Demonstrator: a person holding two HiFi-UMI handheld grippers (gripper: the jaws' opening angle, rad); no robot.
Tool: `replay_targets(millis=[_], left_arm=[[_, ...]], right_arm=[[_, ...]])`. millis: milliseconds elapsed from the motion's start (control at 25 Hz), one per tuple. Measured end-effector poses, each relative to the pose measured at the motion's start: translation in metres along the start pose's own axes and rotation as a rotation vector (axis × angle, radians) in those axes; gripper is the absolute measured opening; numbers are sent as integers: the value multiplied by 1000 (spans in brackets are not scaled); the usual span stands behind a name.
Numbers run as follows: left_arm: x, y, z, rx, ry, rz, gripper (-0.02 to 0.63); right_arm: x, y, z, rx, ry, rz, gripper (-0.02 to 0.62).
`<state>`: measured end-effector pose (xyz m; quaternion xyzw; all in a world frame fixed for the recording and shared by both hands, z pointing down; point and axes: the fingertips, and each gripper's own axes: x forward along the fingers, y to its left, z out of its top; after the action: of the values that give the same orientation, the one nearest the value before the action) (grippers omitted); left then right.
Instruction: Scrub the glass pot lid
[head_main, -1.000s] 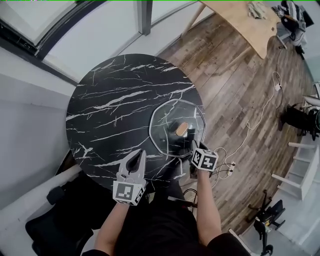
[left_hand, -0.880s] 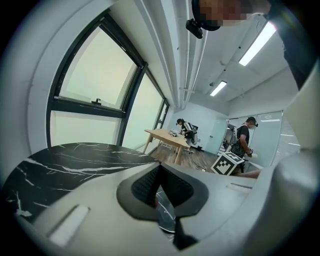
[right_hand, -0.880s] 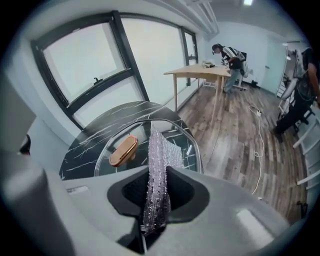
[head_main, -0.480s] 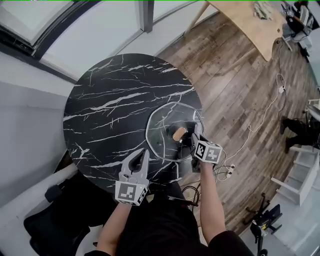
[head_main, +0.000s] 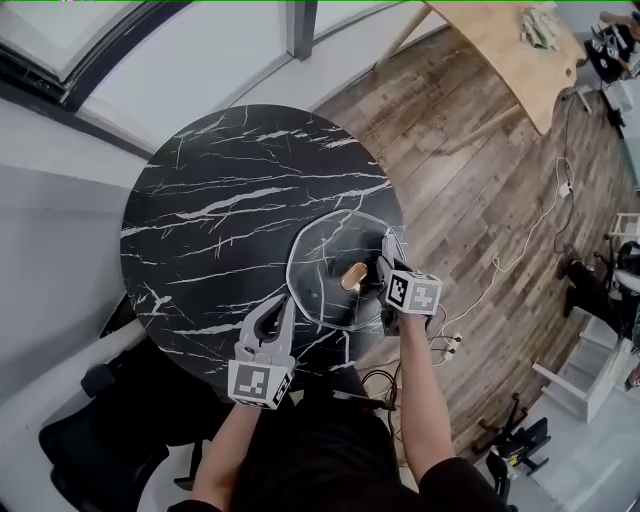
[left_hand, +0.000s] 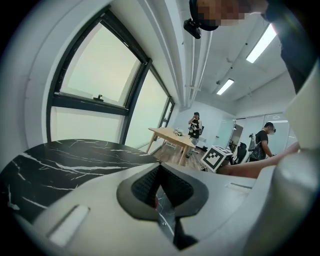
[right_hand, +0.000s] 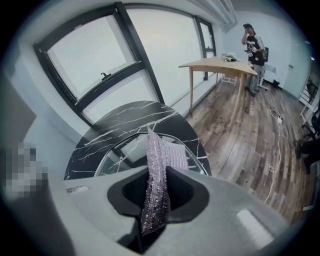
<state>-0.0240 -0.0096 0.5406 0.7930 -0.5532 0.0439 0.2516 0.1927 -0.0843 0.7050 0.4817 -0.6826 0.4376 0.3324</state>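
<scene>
On the round black marble table (head_main: 200, 200) a clear glass pot lid (head_main: 315, 262) lies flat for scrubbing, the right gripper (head_main: 388, 248) clamping a glittery lilac cloth (right_hand: 158, 165) over it, the left gripper (head_main: 283, 305) closed and empty nearby.

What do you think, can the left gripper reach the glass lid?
Probably yes: the left gripper sits close beside the glass lid, with only black table between them.

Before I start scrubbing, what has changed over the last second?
The right hand-held gripper, shut on the scrub cloth, moved forward from the lid's near edge to beside its knob. The left hand-held gripper stayed shut over the table's near edge; the lid did not move.
</scene>
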Motion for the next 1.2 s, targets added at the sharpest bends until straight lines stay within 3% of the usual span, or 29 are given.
replay_targets(millis=[240,560,1200], left_arm=[[4,3,0,-24,-4,21,2],[1,16,1,-37,-17,44,3],[-15,41,-1,-60,-27,55,3]], right_arm=[[15,9,17,-84,47,60,72],[30,17,34,-138,115,46,74],[39,62,43,-257,130,81,77]])
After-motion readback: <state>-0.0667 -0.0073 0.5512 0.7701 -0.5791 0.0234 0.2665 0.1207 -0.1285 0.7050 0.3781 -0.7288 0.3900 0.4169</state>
